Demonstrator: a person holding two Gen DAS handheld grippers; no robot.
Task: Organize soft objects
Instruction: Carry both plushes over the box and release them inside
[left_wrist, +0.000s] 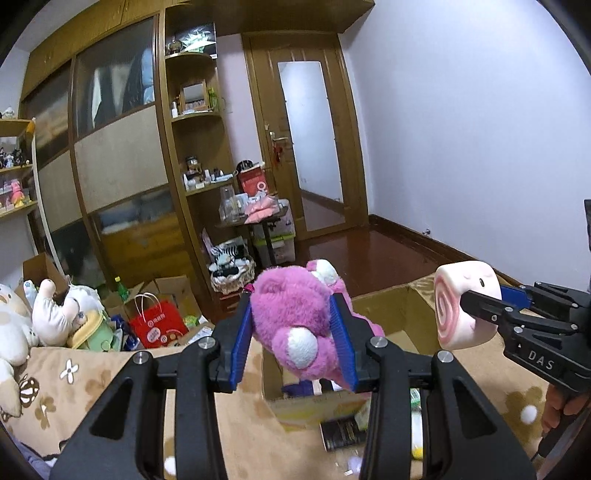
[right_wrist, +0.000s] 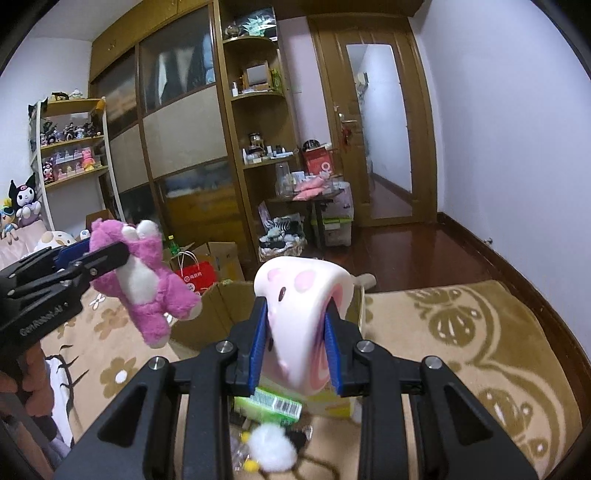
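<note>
Lilac walls and a tall brown wardrobe (right_wrist: 177, 110) with frosted panels are seen behind a bed covered by a tan flowered blanket (right_wrist: 480, 332). At the far left, white plush toys (left_wrist: 22, 321) are piled on the bed, and a red paper bag (left_wrist: 159, 325) is seen on the floor just beyond them. An open cardboard box (right_wrist: 207, 317) is set on the blanket between the two hand-held grippers, with packets and small items seen inside it.

Left of centre, a pink plush bear (left_wrist: 295, 321) is clamped by the left hand-held gripper (left_wrist: 295, 345); its blue pads (left_wrist: 242, 343) are pressed into the fur on both sides, so the jaws are closed on the toy. The bear is held in the air above the near edge of the box, its legs hanging down in the right wrist view.

To the right, a pink-and-white squishy roll (right_wrist: 306, 325) with a swirl on its end is pinched by the right hand-held gripper (right_wrist: 295, 350), the soft body being visibly squeezed between the closed jaws. It is likewise held in the air over the box, apart from the bear. Fingers (left_wrist: 554, 410) of the person are seen around that gripper's handle. At the far right, a glazed wooden door (left_wrist: 310, 136) and dark red floor are seen.
</note>
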